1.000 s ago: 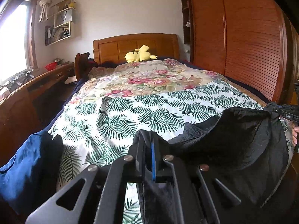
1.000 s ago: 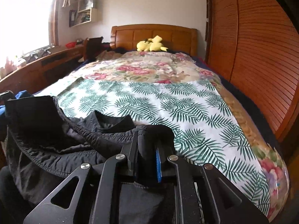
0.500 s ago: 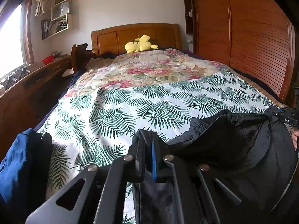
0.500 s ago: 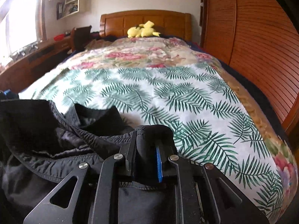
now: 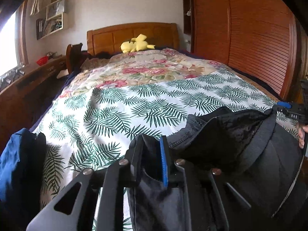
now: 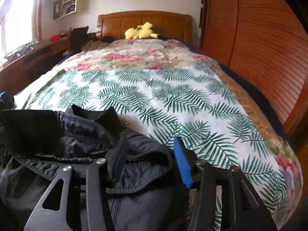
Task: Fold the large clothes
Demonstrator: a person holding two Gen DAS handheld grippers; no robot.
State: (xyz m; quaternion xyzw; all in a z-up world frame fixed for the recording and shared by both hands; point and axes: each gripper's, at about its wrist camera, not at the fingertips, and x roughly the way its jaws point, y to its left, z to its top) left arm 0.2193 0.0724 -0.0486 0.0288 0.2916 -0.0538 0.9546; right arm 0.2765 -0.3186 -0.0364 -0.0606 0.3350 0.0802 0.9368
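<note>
A large black jacket [image 5: 240,140] lies at the near end of the bed, on the palm-leaf sheet [image 5: 134,104]. My left gripper [image 5: 152,154] is shut on a fold of the jacket's edge, with cloth pinched between its jaws. In the right wrist view the jacket [image 6: 63,134] spreads to the left, and my right gripper [image 6: 152,161] is open, its jaws wide apart with the cloth lying loose between them. The right gripper also shows in the left wrist view [image 5: 290,111] at the jacket's far right corner.
A blue garment [image 5: 17,163] is piled at the bed's near left corner. A yellow plush toy [image 6: 141,31] lies by the wooden headboard [image 5: 132,34]. A wooden wardrobe [image 5: 250,34] runs along the right, a desk [image 5: 28,77] along the left.
My right gripper has opened and let go of the jacket edge. Both grippers have dropped lower toward the bed. The left gripper keeps its hold.
</note>
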